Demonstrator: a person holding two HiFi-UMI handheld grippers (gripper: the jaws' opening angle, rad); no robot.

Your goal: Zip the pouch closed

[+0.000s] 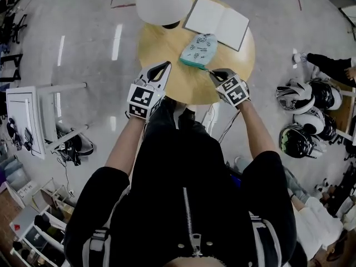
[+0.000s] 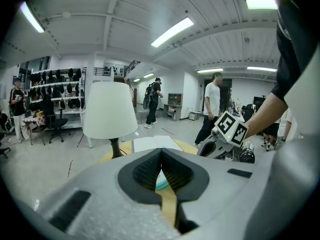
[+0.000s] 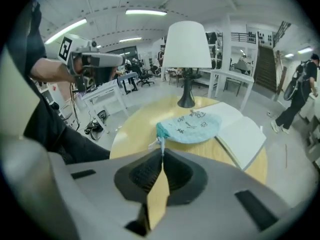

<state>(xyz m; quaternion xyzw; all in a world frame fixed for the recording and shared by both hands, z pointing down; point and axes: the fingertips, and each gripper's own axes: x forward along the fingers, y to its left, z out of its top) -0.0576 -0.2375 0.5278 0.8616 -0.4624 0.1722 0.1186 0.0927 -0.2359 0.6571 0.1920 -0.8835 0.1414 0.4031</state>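
Entry: pouch [image 1: 198,50], light blue fabric with a teal zip edge, lying flat on round wooden table [image 1: 161,52], just in front of open notebook [image 1: 217,21] and right of white-shaded lamp [image 1: 162,1]. Long axis: running away from the person toward the notebook; zip edge on the near side, crosswise to both grippers. Right gripper [image 1: 211,71]: nearer of the two, tips at the right end of the zip edge, jaws pressed together with the pale zipper pull [image 3: 159,143] pinched at their very tip, pouch lying straight ahead and just beyond. Left gripper [image 1: 167,64]: jaws fully together, nothing between them, held above the table's near edge, near the left end of the zip edge but apart from it; a sliver of teal visible past the tips. Judged bearing of next move: along the zip edge, crosswise to the person, with the left gripper placed to steady the opposite corner. Zip closed or partly open: not discernible. Writing: dark scattered print on the pouch, too small to read; no brand or label legible anywhere; notebook pages apparently blank.
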